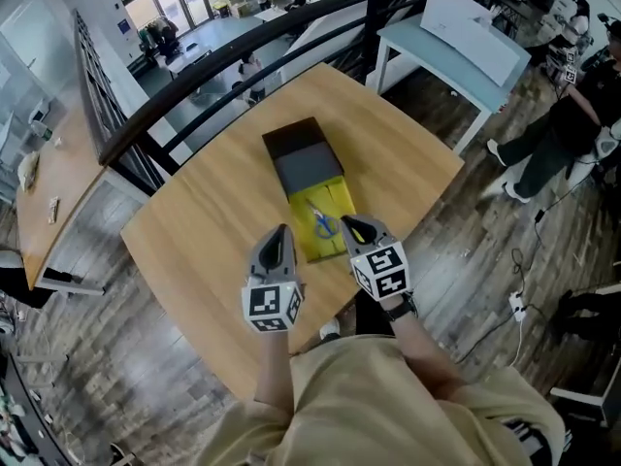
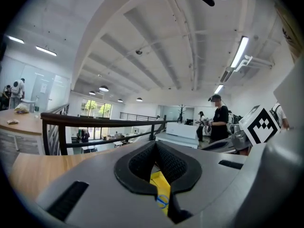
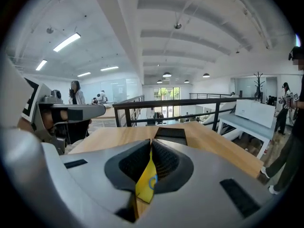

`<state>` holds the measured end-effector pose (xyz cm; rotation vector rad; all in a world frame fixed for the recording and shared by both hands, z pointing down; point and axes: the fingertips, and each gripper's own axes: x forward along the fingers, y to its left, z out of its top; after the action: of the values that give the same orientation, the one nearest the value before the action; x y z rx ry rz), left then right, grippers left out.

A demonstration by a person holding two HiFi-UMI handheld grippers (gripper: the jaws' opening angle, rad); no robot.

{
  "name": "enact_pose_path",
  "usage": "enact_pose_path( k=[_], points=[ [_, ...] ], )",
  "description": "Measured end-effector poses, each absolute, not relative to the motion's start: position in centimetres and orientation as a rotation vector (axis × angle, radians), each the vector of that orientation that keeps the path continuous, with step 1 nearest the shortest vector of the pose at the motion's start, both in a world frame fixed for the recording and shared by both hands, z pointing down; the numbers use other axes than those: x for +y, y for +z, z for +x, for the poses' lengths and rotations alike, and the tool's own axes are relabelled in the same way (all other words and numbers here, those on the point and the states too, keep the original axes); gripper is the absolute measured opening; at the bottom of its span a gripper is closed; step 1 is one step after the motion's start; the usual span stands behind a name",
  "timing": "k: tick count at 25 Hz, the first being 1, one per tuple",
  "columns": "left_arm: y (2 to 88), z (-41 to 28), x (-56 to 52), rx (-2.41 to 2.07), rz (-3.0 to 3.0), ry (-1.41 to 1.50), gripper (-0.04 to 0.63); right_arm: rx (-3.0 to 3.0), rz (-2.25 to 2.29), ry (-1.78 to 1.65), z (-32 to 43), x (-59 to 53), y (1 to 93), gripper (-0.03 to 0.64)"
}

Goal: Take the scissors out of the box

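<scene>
Blue scissors [image 1: 325,224] (yellow box [image 1: 336,192])
</scene>
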<state>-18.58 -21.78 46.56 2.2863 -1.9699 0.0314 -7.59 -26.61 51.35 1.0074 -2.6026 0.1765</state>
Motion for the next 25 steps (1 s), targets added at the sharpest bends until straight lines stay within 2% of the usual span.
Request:
enact_pose_path(
  k=[16, 18, 19, 20, 25],
  points=[
    [54.9, -20.6, -27.2, -1.926, 2.084, 0.047, 0.003, -2.269, 0.673, 0.406, -12.6, -30.7, 66.9, 0.021],
    [55.9, -20.9, -27.6, -1.917, 2.062, 0.057, 0.003, -2.232, 0.649, 0.423, -13.0, -30.8, 68.5, 0.047],
    [56.4, -21.0, -27.8, -1.913, 2.054, 0.063, 0.003, -2.214, 0.637, 0.429, -13.2, -30.9, 69.3, 0.1],
    [56.8, -21.1, -28.0, -1.909, 2.046, 0.068, 0.003, -2.198, 0.625, 0.436, -13.4, -31.1, 69.9, 0.124],
    [58.4, -21.9, -29.2, -1.892, 2.018, 0.08, 0.003, -2.114, 0.589, 0.477, -13.8, -31.9, 73.4, 0.13]
  ],
)
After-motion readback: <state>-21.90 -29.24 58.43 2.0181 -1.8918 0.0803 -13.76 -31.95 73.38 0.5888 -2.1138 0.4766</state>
